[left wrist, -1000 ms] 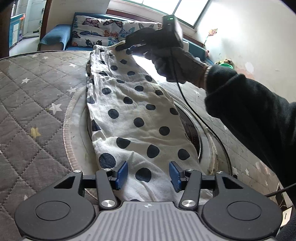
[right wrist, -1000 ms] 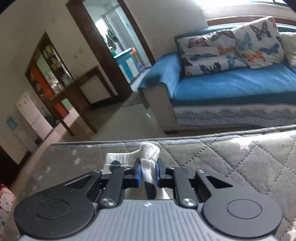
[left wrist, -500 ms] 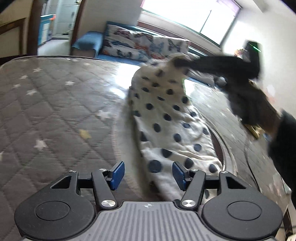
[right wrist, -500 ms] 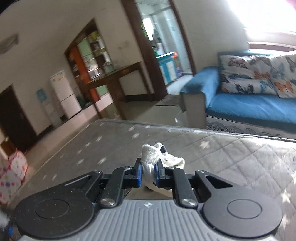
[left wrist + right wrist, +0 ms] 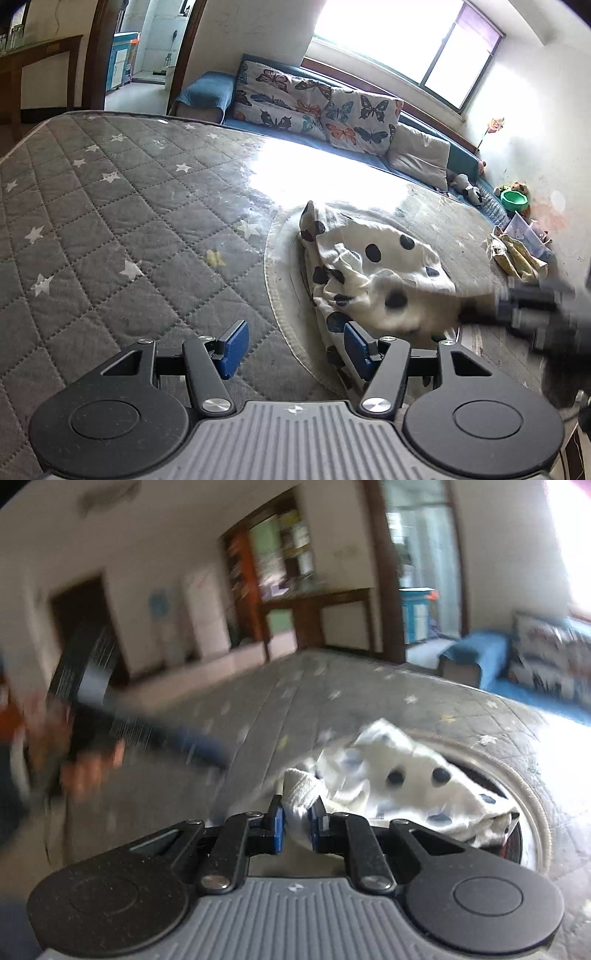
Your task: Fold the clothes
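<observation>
While the right gripper (image 5: 295, 821) pinched an edge of the polka-dot garment (image 5: 373, 273), doubled but rumpled on the quilted mattress (image 5: 110, 221), the left gripper (image 5: 291, 341) was spread and empty, so smoothing and further folds seemed left.

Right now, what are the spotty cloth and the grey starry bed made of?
White navy-dotted garment: soft woven cloth, probably cotton; matte and crumpling into folds. Grey star-printed mattress: quilted padded fabric with stitched diamonds, seemingly under glossy plastic, judging by the glare.

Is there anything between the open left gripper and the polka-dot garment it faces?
Nothing visible. The left gripper is open just above the mattress, and the polka-dot garment lies against its right finger; the right gripper holds the garment's edge.
</observation>
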`<act>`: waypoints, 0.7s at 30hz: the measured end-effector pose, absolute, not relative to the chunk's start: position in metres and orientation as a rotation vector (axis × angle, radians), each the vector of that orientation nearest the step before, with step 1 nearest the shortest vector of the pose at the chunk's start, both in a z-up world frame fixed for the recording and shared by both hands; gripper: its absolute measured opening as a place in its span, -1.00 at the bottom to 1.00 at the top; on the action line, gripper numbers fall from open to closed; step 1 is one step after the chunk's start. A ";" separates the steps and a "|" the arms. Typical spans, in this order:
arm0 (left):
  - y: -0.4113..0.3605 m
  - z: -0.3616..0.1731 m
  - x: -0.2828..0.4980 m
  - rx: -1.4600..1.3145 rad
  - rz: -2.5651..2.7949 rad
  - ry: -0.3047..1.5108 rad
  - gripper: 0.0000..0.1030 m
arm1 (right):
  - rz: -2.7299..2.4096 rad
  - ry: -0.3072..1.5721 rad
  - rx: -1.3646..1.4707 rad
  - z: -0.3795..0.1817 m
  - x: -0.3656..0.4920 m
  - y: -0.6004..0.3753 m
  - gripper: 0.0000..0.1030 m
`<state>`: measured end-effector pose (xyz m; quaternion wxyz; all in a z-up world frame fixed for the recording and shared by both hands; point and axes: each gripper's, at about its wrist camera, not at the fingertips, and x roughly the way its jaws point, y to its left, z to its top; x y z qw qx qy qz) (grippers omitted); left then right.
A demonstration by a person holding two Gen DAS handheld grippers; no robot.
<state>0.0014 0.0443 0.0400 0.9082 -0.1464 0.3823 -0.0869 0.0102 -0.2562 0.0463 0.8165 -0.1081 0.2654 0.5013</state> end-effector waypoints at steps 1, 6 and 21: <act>0.043 0.041 0.001 -0.301 -0.180 0.784 0.18 | 1.072 0.557 -0.277 0.042 -0.001 -0.255 -0.75; 0.034 0.052 0.006 -0.288 -0.209 0.754 0.18 | 1.055 0.440 -0.543 0.033 -0.050 -0.243 -0.75; 0.010 0.070 0.019 -0.232 -0.301 0.702 0.32 | 0.989 0.114 -1.128 0.008 -0.127 -0.223 -0.68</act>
